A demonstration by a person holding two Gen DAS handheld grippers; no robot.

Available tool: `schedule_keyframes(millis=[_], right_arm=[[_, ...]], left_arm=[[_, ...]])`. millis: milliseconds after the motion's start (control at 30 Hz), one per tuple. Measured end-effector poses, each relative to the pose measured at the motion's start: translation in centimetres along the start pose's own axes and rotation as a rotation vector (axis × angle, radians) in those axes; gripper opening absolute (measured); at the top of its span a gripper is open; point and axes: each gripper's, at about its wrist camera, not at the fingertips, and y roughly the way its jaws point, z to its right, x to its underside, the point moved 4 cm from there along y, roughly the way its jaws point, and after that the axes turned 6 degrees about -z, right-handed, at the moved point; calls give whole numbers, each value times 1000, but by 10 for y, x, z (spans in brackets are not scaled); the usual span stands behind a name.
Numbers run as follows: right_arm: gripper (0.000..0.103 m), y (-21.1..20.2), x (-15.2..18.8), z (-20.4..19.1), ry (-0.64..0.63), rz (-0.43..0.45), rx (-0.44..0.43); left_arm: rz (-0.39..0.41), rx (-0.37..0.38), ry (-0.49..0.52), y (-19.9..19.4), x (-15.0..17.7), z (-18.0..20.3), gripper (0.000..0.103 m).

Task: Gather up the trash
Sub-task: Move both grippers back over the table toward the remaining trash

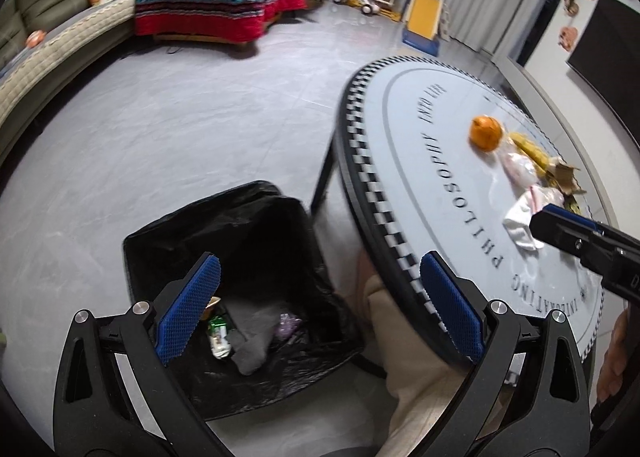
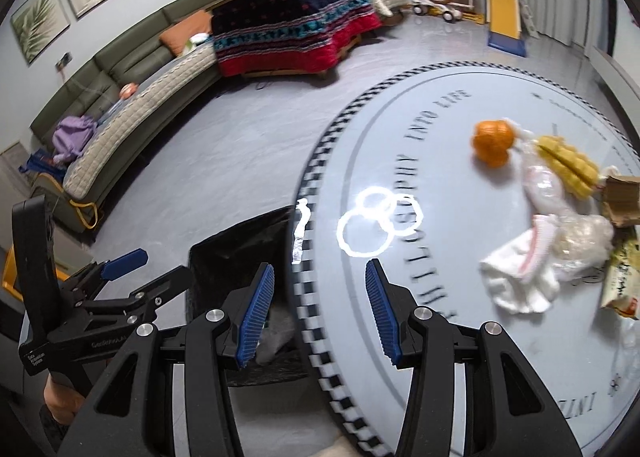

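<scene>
Several pieces already lie in the bin point(image 1: 240, 289): a green-and-white wrapper point(image 1: 219, 333), a grey rag-like scrap point(image 1: 250, 341) and some crumpled clear film. I judge the job partly done, with most of the trash left on the table point(image 2: 460, 357).

What is left sits in one cluster well across the tabletop from the bin: an orange point(image 2: 491, 142), round and dimpled; a yellow ribbed corn piece point(image 2: 568, 167); a soft white cloth point(image 2: 520, 277) with a pink edge, limp and folded; clear crinkled plastic point(image 2: 580, 241); torn brown cardboard point(image 2: 624, 197); and a printed paper wrapper at the right edge, partly cut off.

My left gripper point(image 1: 316, 305) hangs over the bin mouth, jaws spread wide with nothing between them. My right gripper point(image 2: 320, 309) is over the table's checkered rim, jaws apart and empty, its ribbed blue pads point(image 2: 380, 313) bare. In the left view its tip sits close to the white cloth, though I cannot tell whether it touches.

The bin is lined with a glossy black bag, slack and wrinkled. The tabletop is smooth, pale and shiny, throwing back lamp glare.
</scene>
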Motion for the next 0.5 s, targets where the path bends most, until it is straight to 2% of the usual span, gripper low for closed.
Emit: schedule_keyframes(millis=[233,367,500], right_arm=[[49,-23,-8,79,95,29,69],[51,-26,-16,123,137,16,106],[54,-19,-32,161,174,-14,100]], left_arm=[[-32,58,100,22,-20,72,97],[-56,86,178,40,-27,119,97],[-88,106,242,61,-29,157,97]])
